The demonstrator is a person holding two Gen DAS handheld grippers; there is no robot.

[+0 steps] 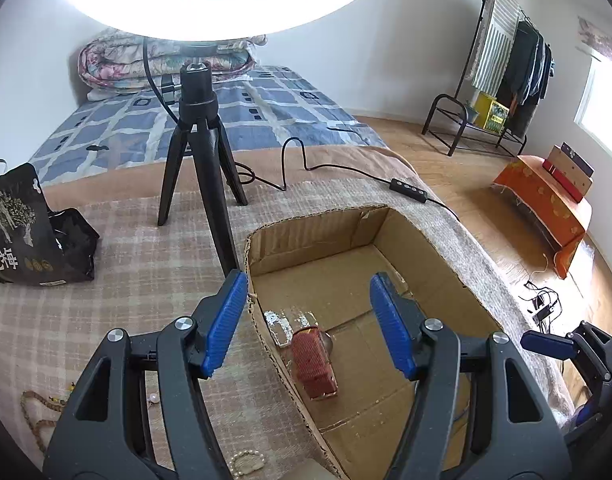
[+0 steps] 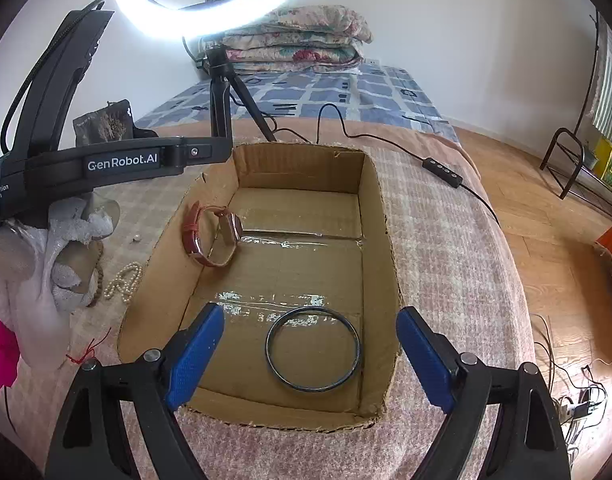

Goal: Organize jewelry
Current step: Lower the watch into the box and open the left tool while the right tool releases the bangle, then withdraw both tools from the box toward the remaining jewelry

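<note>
Bedroom scene; plaid blanket (image 2: pixel 446 248) covered the work surface, with the cardboard box (image 2: pixel 376 216) sitting on it as landmark. Ring light tripod (image 1: pixel 201 152) stood just behind the box. Left gripper (image 1: pixel 306 320) hung spread wide over the box's left wall, holding nothing. Right gripper (image 2: pixel 310 356) was spread at the near end, empty. Inside the box: red-strap watch (image 2: pixel 211 236) against the left wall, dark bangle (image 2: pixel 313 349) flat near the front. Pearl bracelet (image 2: pixel 123 280) lay outside, just left of the box.

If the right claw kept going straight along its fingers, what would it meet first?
Probably the dark bangle lying flat on the cardboard box floor: it sits between the open right claw fingers and slightly ahead. Depth is unclear, so the box's near wall might catch first if the claw is low.
</note>
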